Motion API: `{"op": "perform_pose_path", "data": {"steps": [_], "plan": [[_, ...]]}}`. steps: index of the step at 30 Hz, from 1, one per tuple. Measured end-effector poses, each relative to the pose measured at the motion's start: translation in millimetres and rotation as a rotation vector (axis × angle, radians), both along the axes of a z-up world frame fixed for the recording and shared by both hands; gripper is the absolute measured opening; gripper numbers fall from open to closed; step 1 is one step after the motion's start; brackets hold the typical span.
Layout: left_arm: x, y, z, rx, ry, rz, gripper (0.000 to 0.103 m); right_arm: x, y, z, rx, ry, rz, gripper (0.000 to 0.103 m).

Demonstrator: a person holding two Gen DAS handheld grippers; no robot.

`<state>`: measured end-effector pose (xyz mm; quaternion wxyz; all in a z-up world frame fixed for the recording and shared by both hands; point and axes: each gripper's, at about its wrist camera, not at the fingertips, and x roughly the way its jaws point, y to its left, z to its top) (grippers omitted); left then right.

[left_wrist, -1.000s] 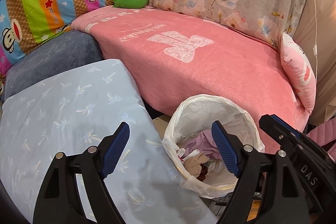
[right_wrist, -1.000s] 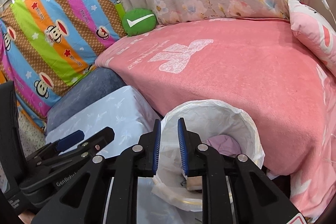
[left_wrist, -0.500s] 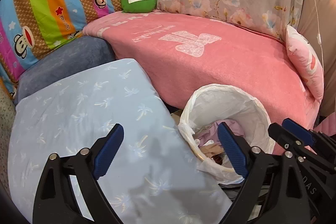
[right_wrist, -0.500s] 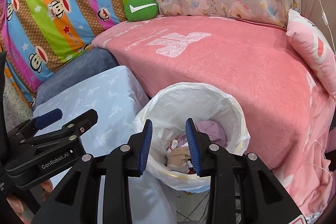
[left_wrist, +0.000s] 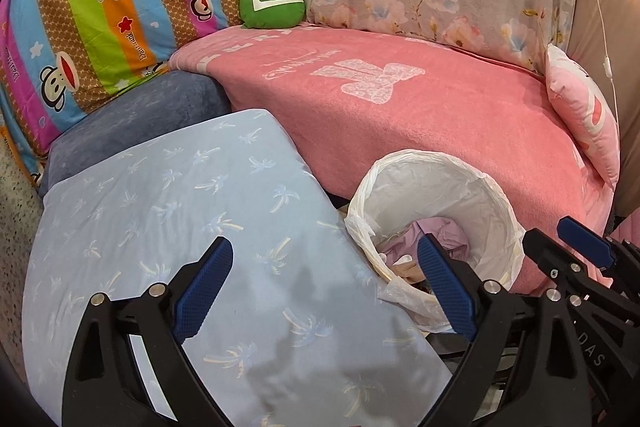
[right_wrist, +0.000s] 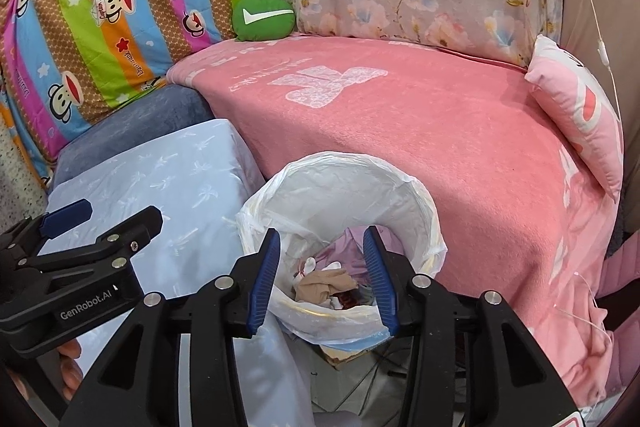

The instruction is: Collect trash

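A bin lined with a white plastic bag (right_wrist: 404, 199) stands on the floor against the pink-covered sofa; it also shows in the left wrist view (left_wrist: 488, 203). Inside lie crumpled trash pieces: a tan wad (right_wrist: 326, 285), white scraps and a lilac sheet (right_wrist: 350, 251). My right gripper (right_wrist: 324, 279) is open and empty, just above the bin's near rim. My left gripper (left_wrist: 324, 287) is wide open and empty, above the light blue cushion (left_wrist: 192, 227), left of the bin. The right gripper's side (left_wrist: 580, 259) shows at the left wrist view's right edge.
The pink blanket (right_wrist: 400, 131) covers the sofa seat behind the bin. A green round cushion (right_wrist: 264, 18) sits at the back, a pink pillow (right_wrist: 576, 115) at the right. A striped monkey-print cover (right_wrist: 100, 7) and a dark blue cushion (right_wrist: 132, 131) lie at left.
My right gripper has opened from nearly shut to open over the bin. Both grippers have drawn back and up a little; the bin sits lower in the views.
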<state>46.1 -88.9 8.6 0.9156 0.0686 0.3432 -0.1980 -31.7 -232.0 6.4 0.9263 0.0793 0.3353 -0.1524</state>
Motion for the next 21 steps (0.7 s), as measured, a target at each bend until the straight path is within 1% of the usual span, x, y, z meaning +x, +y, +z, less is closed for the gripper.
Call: {"op": "perform_pose_path", "data": {"steps": [4,6,10,12,14,18,19,20,21], "plan": [[-5.1,-2.1,-2.0,0.018,-0.005,-0.001,0.09,-6.0,-1.7,-1.8,0.0,0.002,-0.003,0.045],[-7.2,-2.0,-3.1,0.016,0.0,0.0,0.09,-9.0,-1.3,-2.7,-0.01,0.003,-0.005,0.049],[-10.9,-1.2,-4.7,0.018,0.004,0.006,0.091,-14.3,-1.2,-4.3,-0.011,0.003,-0.007,0.053],[-12.3,-0.7,-5.2,0.021,0.005,0.008,0.09,-16.3,-0.2,-4.2,-0.016,0.005,-0.007,0.057],[-13.4,0.0,-5.4,0.02,0.007,0.013,0.091,-18.1,2.0,-4.1,-0.024,0.007,-0.006,0.058],[-15.4,3.0,-6.6,0.017,0.014,0.024,0.091,-19.0,4.0,-5.1,-0.025,0.012,-0.001,0.064],[-16.3,3.5,-6.9,0.019,0.013,0.026,0.091,-19.4,4.0,-5.6,-0.024,0.013,0.001,0.066],[-16.9,4.2,-7.2,0.02,0.013,0.029,0.091,-19.9,4.7,-5.8,-0.025,0.014,0.003,0.07],[-17.4,4.8,-7.8,0.021,0.014,0.03,0.091,-20.3,5.8,-6.5,-0.025,0.016,0.006,0.077]]}}
